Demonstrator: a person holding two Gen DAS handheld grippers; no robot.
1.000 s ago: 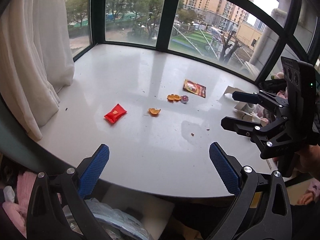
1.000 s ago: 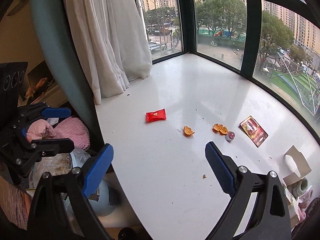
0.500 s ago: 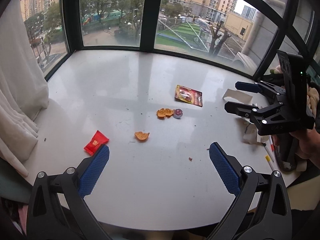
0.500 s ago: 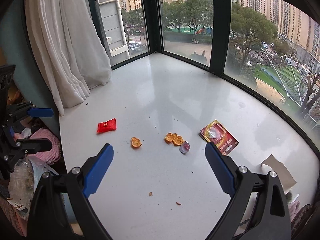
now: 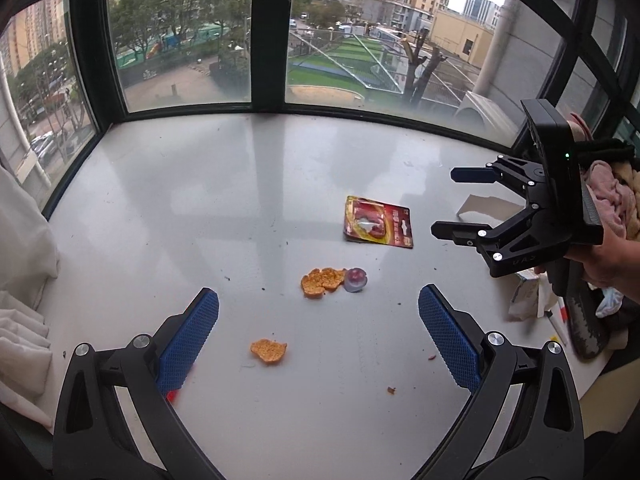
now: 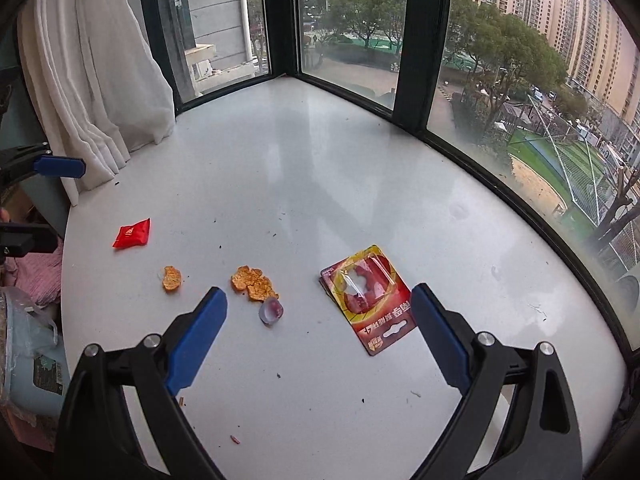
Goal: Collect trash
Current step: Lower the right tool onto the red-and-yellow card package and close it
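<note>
Trash lies scattered on a white sill (image 5: 200, 200): a red-and-yellow blister card (image 5: 378, 222), a large orange peel (image 5: 322, 280) touching a small purple jelly cup (image 5: 355, 280), and a smaller peel (image 5: 269, 350). My left gripper (image 5: 318, 298) hovers open above the peels. Its left finger hides most of a red wrapper (image 5: 172, 394). My right gripper (image 6: 318, 294) is open, low over the sill, between the cup (image 6: 271, 310) and the card (image 6: 366, 294). The red wrapper (image 6: 132, 233) lies far left in that view. Each gripper shows open in the other's view (image 5: 444, 200) (image 6: 40, 202).
A white curtain (image 6: 92, 80) hangs at the sill's left end. Dark-framed windows (image 5: 268, 40) wall in the far side. A bag-lined bin (image 6: 28, 344) stands below the sill's left edge. A cardboard flap (image 5: 484, 204), paper and a pile of cloth (image 5: 612, 192) crowd the right end.
Both grippers have moved in over the sill toward the peels and the card, which now look larger. The red wrapper has slid behind my left finger. Both grippers stay open.
</note>
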